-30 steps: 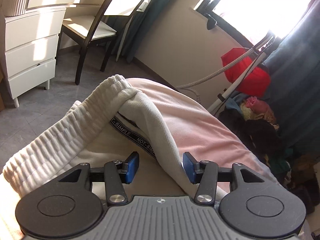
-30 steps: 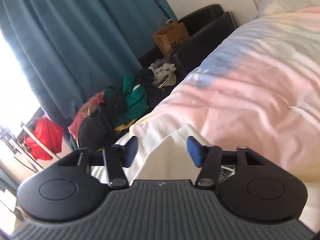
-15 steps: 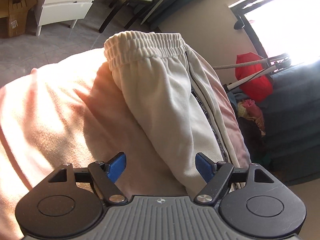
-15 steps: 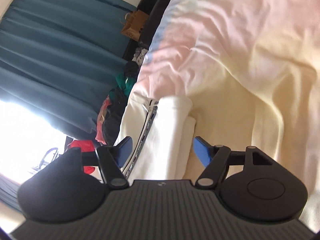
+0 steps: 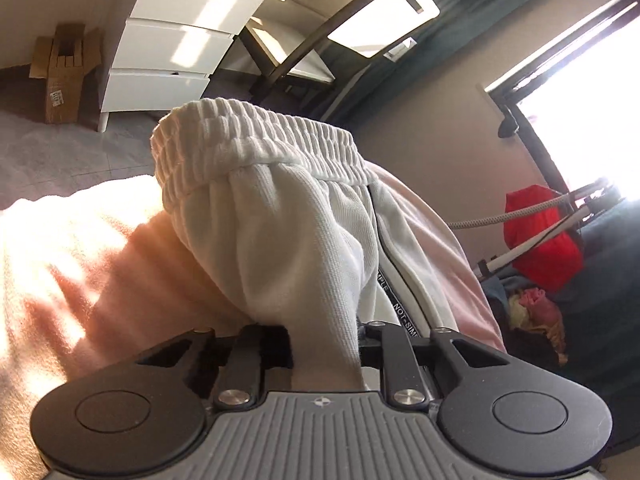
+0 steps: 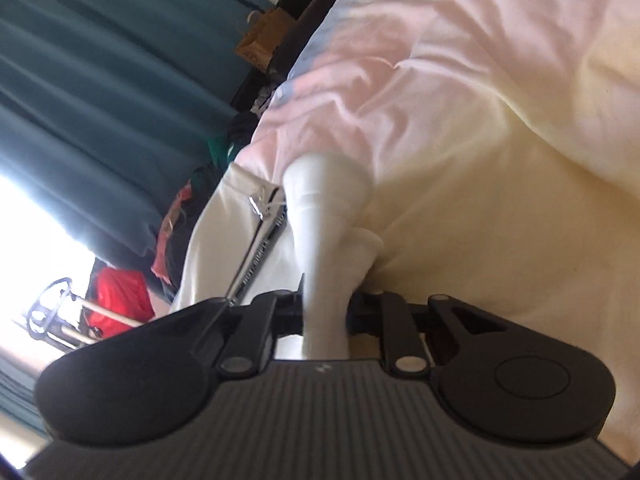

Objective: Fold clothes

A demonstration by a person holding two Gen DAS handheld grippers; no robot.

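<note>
Lying on the bed [image 6: 500,128], the white sweatpants [image 5: 288,224] are bunching between your tongs: the left tongs [image 5: 324,344] are pinching fabric below the waistband [image 5: 256,140], the right tongs [image 6: 325,312] are pinching another fold, seemingly readying a fold.

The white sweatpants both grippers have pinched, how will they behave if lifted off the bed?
The white sweatpants probably sag: the fabric already bunches at the left gripper and right gripper. The thick ribbed waistband likely hangs lowest.

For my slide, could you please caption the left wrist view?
Left gripper shut on white sweatpants lying on a pink duvet.
</note>
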